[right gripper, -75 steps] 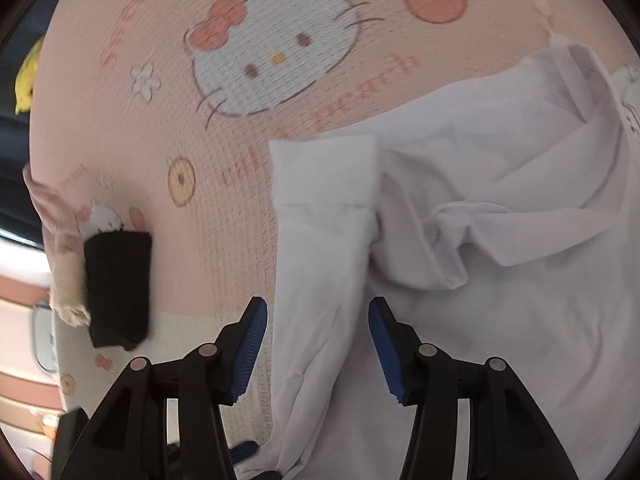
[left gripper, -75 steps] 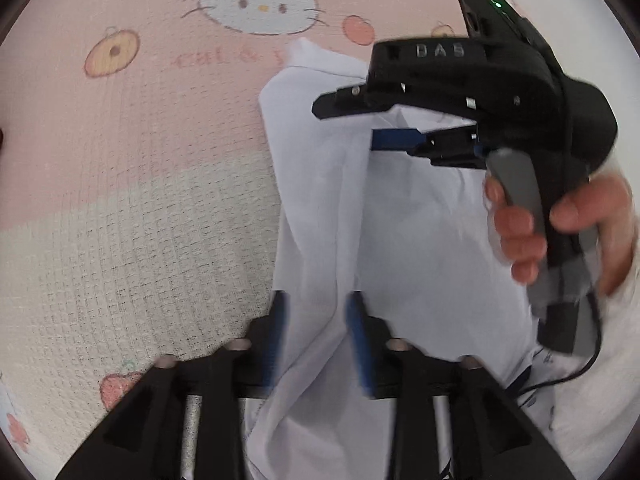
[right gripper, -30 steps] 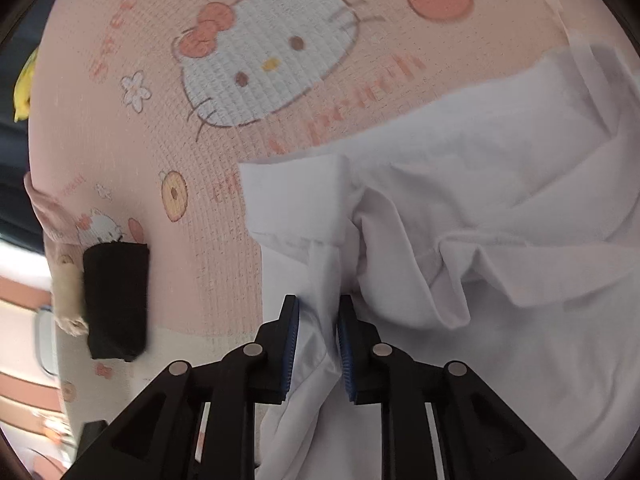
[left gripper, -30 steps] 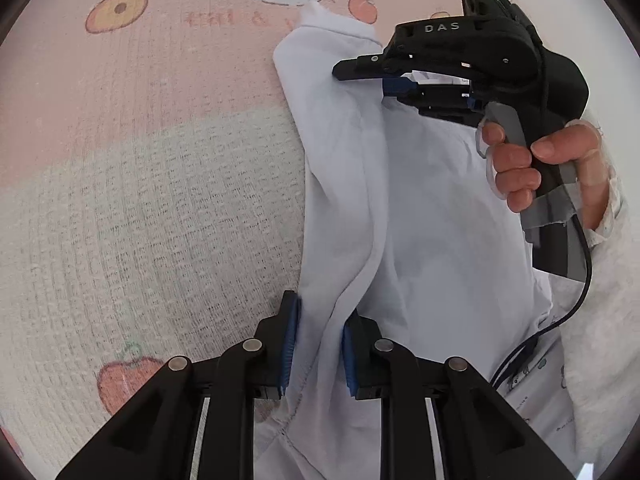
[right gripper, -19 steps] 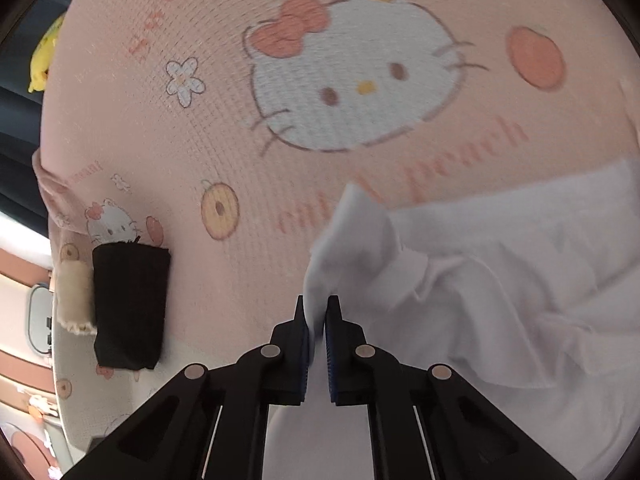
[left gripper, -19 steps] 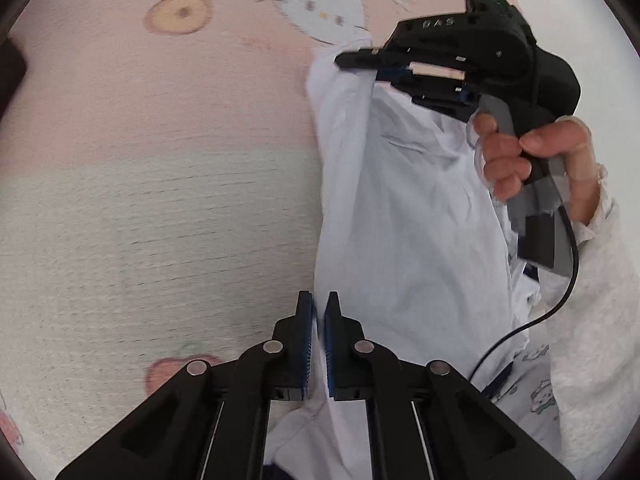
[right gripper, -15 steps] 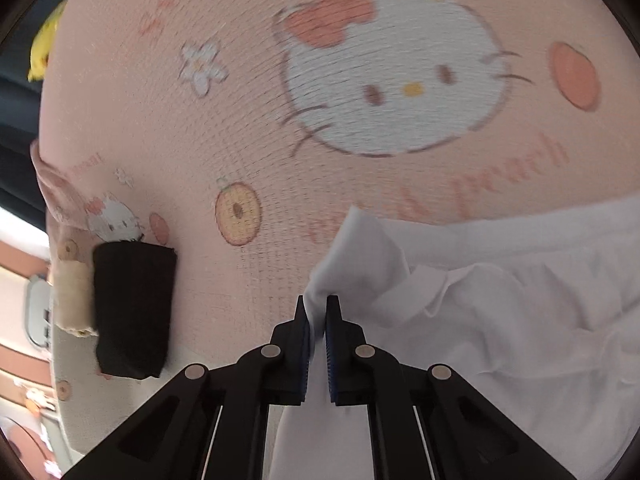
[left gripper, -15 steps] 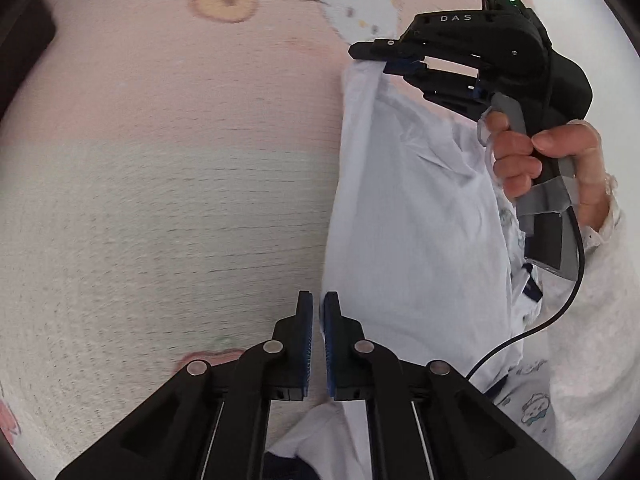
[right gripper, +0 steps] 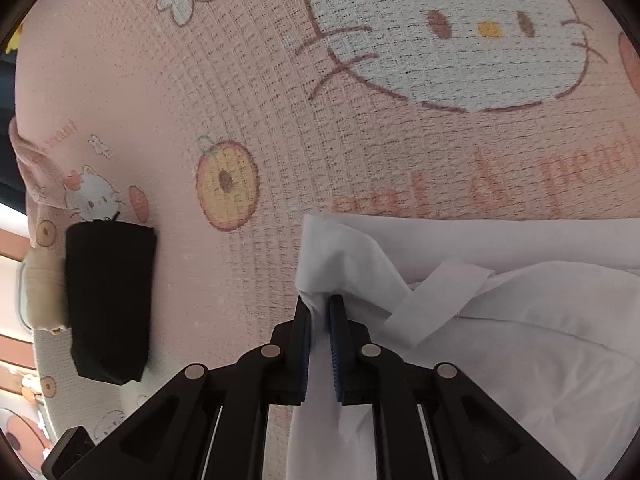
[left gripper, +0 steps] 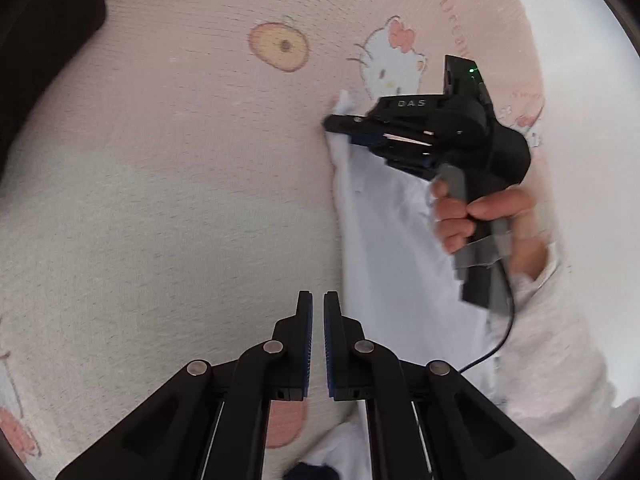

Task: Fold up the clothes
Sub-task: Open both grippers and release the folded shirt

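The white shirt (right gripper: pixel 500 320) is thin, smooth woven cloth, matt, creased softly where it bunches just ahead of the right gripper (right gripper: pixel 319 308). That claw is matt black plastic with ribbed blue pads and dull silver metal pivot pins; the left gripper (left gripper: pixel 314 312) looks the same. Under both lies a pink and cream blanket (right gripper: pixel 280 120), a coarse waffle-weave cloth, rough and matt, with printed cartoon cats. Off to the right claw's left sits a folded black garment (right gripper: pixel 108 304), a dense, dull fabric.

A pink cartoon-cat blanket (right gripper: pixel 280 92) carries a folded black cloth (right gripper: pixel 108 304) at its edge.
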`<state>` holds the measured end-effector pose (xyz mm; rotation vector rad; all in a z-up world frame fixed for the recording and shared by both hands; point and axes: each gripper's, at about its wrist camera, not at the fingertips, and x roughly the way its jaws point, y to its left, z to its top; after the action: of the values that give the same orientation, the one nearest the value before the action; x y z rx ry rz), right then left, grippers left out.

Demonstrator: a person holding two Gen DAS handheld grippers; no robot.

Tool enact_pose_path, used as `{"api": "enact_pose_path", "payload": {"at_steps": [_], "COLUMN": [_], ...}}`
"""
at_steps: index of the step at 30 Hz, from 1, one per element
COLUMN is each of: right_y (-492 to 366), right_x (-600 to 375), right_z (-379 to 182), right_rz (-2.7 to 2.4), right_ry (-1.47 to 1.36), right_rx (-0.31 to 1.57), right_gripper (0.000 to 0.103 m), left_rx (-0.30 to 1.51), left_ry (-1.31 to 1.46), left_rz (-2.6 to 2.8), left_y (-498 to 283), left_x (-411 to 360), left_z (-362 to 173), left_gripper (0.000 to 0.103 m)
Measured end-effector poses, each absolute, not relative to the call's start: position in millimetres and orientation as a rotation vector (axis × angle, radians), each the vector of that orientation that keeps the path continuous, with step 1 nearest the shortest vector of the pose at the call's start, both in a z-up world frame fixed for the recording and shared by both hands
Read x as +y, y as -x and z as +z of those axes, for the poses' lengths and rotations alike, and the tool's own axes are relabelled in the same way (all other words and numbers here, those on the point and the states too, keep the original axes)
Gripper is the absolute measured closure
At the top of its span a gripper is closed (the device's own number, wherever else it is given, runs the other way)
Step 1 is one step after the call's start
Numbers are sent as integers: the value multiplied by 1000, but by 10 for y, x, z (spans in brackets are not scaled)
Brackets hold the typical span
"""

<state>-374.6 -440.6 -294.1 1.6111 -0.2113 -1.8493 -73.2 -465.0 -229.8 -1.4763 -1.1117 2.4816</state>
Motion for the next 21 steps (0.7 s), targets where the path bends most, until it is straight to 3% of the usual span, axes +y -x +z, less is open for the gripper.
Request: {"api": "enact_pose_path", "payload": {"at_steps": [2,3,4,6,8,12,21], "right_y": [3763,3771,3779,3791,3807,3841,3828], "right_x": [-4363,-4318,-4263,-4152,-4066,-3763,-2753], "right_z": [-2901,-2856,-2805,-2652,-2520,-2224,-1994], "right_rz": [-1843,-1830,-1825,-1849,-1877,-1971,-2079], "right_ry": [-1588,-1563,-1543,-1497,-1472,-1419,-1426], "right_rx": [-279,-332,-367,-391,-353,-157,138], "right_gripper": [87,74,69,64,64,44,42], "left_rx": [-1100,-1087,-1079,-1062,-1032,-937,-770], "left_ry": [1487,1497,1502,1508,1524,1566,1639], "left_rz": [2517,2532,2537,2530,2542,2578,2600], "left_y": [748,714,696,773,824,1065,1622], "left_x": [-4661,-4735,-4785,-4752,-4747,-4677,-4737], "left_z": [-2246,-2187,-2147,-2154,-2127,-2104,-2089], "left_gripper": [96,89,81,36,34,34,34]}}
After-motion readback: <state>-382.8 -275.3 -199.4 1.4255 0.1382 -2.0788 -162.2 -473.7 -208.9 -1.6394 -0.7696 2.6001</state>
